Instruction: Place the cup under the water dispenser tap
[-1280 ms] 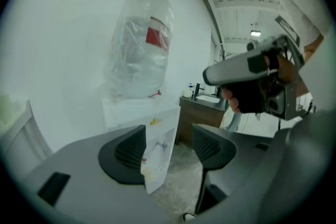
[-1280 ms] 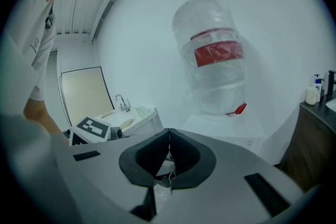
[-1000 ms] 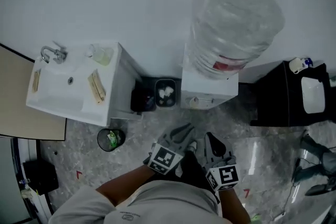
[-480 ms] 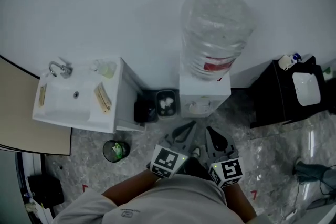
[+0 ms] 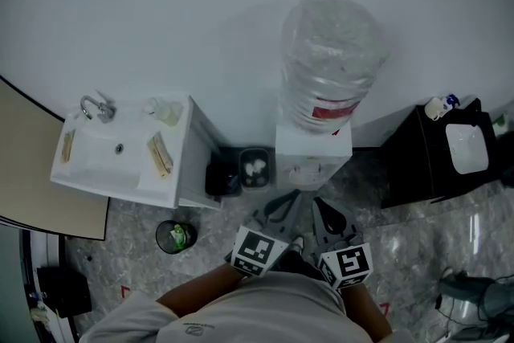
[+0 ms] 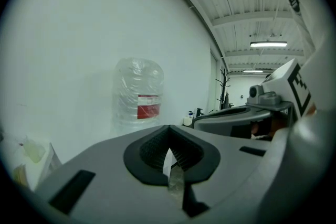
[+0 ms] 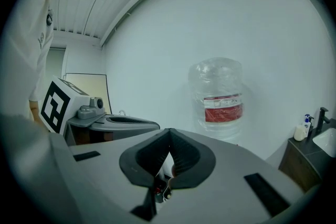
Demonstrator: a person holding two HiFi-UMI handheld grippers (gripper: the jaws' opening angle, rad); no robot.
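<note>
Two pairs of jaws, both pressed together on nothing: left gripper (image 5: 283, 203) and right gripper (image 5: 323, 211) point side by side at the water dispenser (image 5: 315, 142) ahead. No cup shows plainly; white things (image 5: 255, 166) in the bin (image 5: 243, 153) left of it may be cups.

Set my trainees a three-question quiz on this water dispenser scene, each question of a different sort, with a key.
1. True or false: the left gripper has its jaws wide apart.
2. What sits atop the water dispenser? A a clear bottle; B a kettle; C a box.
3. Fill in: in the head view, the sink lies to the dispenser's ____.
Key: 1 false; 2 A; 3 left.
</note>
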